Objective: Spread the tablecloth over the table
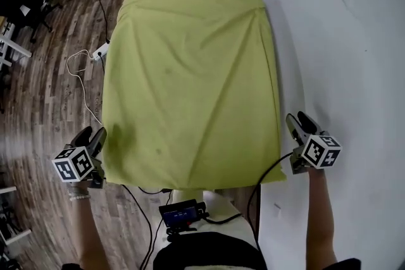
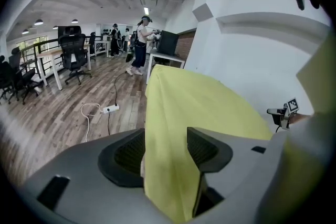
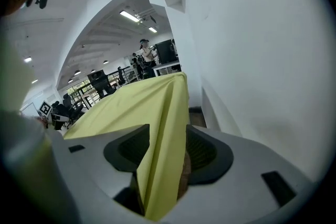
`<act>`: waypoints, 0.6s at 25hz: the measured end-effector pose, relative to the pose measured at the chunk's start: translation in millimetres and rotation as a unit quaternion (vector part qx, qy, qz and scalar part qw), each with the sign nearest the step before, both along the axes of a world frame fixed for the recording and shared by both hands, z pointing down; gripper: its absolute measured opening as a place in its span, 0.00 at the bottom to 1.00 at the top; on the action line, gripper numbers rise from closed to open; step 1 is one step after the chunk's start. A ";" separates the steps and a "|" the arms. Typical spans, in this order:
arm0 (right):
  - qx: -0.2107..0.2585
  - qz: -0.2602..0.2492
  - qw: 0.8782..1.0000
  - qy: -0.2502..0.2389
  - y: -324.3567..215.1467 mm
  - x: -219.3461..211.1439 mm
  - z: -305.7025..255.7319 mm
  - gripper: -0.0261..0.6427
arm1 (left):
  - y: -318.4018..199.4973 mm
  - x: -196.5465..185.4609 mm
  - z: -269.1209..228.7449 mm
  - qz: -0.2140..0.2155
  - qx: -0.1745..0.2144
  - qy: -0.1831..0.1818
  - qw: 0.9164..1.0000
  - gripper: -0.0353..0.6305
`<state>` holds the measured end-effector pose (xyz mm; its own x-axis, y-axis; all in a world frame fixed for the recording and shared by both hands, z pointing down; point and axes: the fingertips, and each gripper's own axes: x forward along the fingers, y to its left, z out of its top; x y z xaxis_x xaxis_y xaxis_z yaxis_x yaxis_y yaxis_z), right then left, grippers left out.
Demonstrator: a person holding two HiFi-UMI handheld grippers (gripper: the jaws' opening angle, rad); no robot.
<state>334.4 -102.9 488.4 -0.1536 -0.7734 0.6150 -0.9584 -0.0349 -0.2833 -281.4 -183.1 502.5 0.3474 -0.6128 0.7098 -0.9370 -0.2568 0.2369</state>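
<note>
Yellow-green tablecloth (image 1: 190, 79), creased diagonally, lies stretched flat; left gripper (image 1: 92, 136) and right gripper (image 1: 296, 119) each pinch a near corner (jaws closed on fabric). White wall (image 1: 342, 41) close right, power strip (image 1: 100, 51) on the floor (image 1: 44, 85) left

Head view: high above, aimed steeply down at the wrinkled yellow-green fabric tablecloth (image 1: 190, 79), whose near edge is at frame bottom. Left gripper view: rides the grey two-jaw left gripper (image 2: 165, 150) at the tablecloth's near-left corner, very close, facing along its left edge. Right gripper view: same setup on the grey two-jaw right gripper (image 3: 167, 152) at the near-right corner. All three share the tablecloth; each gripper view shows the opposite gripper across it.
</note>
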 end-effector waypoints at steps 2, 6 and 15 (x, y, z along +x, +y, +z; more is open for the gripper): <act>-0.010 0.004 1.000 -0.008 37.5 -6.4 4.3 0.38 | 33.2 -2.4 5.9 -0.008 -0.011 0.003 1.000 0.45; -0.028 0.012 0.999 -0.011 88.5 -12.6 11.5 0.36 | 75.0 -6.2 15.7 -0.026 -0.027 0.004 0.999 0.45; -0.082 0.025 0.996 -0.033 176.6 -26.8 63.7 0.30 | 135.9 -13.7 45.6 -0.049 -0.053 -0.001 0.997 0.44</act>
<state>307.5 73.8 552.2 -0.1627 -0.6702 0.7241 -0.9338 -0.1325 -0.3324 -295.1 -47.2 548.0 0.2892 -0.5644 0.7731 -0.9565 -0.1381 0.2570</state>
